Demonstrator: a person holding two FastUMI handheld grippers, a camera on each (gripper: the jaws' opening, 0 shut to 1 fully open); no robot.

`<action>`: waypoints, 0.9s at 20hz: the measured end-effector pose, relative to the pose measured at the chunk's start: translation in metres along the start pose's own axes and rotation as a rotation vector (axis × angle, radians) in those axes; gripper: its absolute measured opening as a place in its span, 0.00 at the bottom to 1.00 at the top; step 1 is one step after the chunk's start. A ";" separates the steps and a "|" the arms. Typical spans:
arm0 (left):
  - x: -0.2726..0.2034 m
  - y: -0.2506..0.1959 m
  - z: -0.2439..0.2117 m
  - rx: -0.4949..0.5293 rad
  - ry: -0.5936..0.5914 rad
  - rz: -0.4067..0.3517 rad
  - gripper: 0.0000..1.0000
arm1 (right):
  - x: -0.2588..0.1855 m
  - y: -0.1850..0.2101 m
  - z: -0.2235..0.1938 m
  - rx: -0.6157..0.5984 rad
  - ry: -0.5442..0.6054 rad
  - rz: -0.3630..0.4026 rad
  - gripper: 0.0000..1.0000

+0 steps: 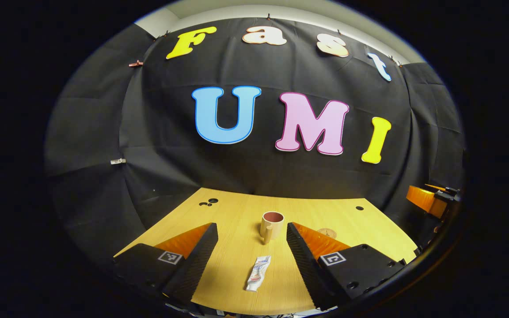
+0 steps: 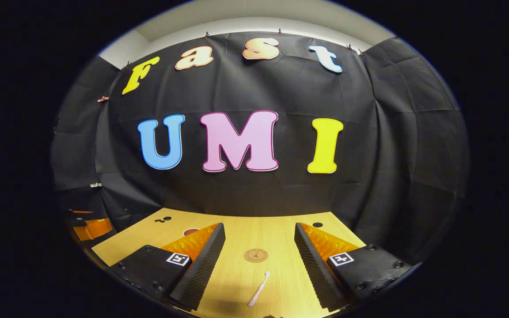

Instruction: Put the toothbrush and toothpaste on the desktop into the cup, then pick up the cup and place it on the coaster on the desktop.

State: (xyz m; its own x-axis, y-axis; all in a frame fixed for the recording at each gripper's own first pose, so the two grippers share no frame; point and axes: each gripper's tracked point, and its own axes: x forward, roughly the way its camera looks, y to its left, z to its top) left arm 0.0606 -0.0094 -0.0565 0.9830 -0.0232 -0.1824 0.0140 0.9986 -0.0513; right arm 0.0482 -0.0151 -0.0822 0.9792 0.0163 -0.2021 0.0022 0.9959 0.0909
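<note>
Left gripper (image 1: 252,260) gapes wide, holding nothing; the toothpaste (image 1: 258,273) lies between its fingers, the cup (image 1: 271,226) beyond, its contents not visible. Right gripper (image 2: 259,265) likewise wide and unladen; toothbrush (image 2: 259,289) between its fingers, coaster (image 2: 256,255) just past.

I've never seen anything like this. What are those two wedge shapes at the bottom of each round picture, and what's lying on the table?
Each picture comes from a camera riding on a hand-held two-finger gripper; the wedges are its fingers. In the left gripper view, the left gripper is open above a toothpaste tube, with a cup beyond. In the right gripper view, the right gripper is open over a toothbrush and a round coaster. All four things lie on the wooden desktop. Nothing is held.
</note>
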 end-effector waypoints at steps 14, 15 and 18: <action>0.087 -0.003 -0.131 -0.047 0.337 0.002 0.97 | 0.055 -0.008 -0.046 -0.004 0.114 0.066 0.97; 0.094 -0.003 -0.144 -0.038 0.365 0.003 0.97 | 0.060 -0.008 -0.051 -0.005 0.124 0.077 0.97; 0.106 -0.007 -0.177 -0.004 0.443 -0.009 0.97 | 0.072 -0.011 -0.068 -0.015 0.162 0.107 0.97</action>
State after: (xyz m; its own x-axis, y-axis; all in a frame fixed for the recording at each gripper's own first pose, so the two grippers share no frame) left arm 0.1324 -0.0275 -0.2490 0.8093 -0.0505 -0.5853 0.0204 0.9981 -0.0580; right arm 0.1055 -0.0190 -0.1640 0.9284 0.1351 -0.3462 -0.1044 0.9889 0.1059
